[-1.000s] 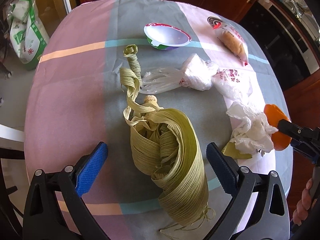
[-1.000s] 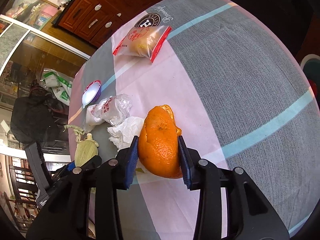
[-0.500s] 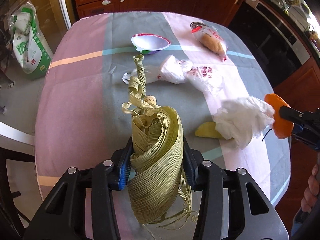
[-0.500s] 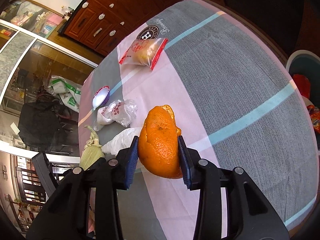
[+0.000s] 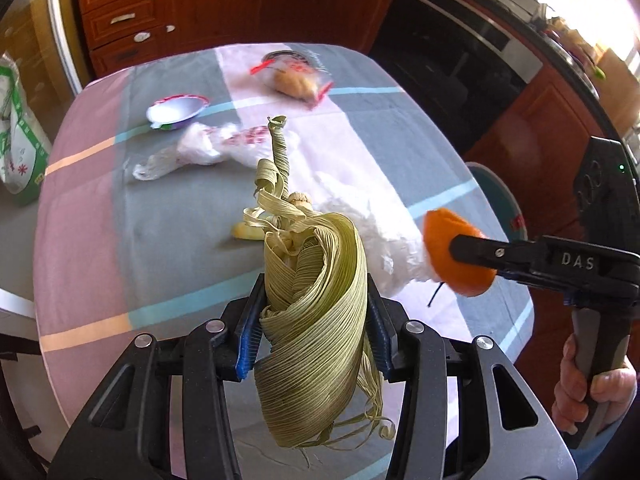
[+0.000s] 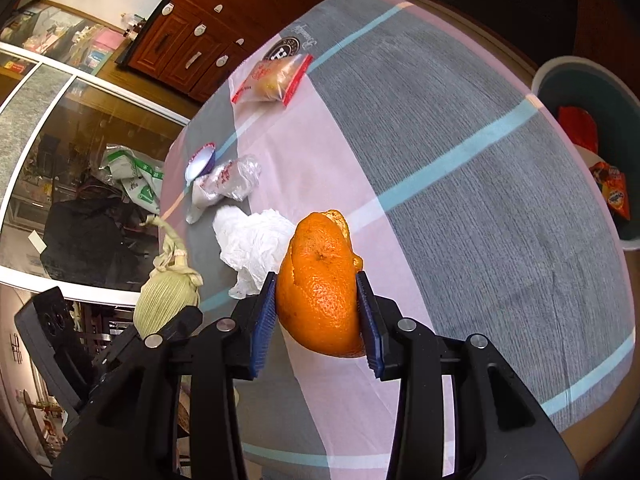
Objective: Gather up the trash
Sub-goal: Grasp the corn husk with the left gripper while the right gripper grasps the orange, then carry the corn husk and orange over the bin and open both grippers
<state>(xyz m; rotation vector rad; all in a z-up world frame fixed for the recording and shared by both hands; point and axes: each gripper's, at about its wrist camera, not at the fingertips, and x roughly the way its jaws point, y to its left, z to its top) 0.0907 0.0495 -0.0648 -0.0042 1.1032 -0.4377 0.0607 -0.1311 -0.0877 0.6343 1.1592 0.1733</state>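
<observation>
**Q:** Judging progress: what is in hand, and what remains?

**A:** Left gripper (image 5: 312,328) is clamped on the corn husk (image 5: 316,320), held clear of the tabletop (image 6: 460,184); right gripper (image 6: 316,312) is clamped on the orange peel (image 6: 320,292). Neither is binned yet. Still lying on the tabletop: crumpled tissue (image 6: 252,248), plastic bag (image 6: 228,184), small bowl (image 6: 200,162), sealed snack packet (image 6: 272,80) and a yellowish scrap (image 5: 246,231).

**Q:** Where do they go, and what obstructs?

**A:** A bin (image 6: 592,136), already holding wrappers, stands just beyond the tabletop edge. Nothing appears to block either load.
</observation>
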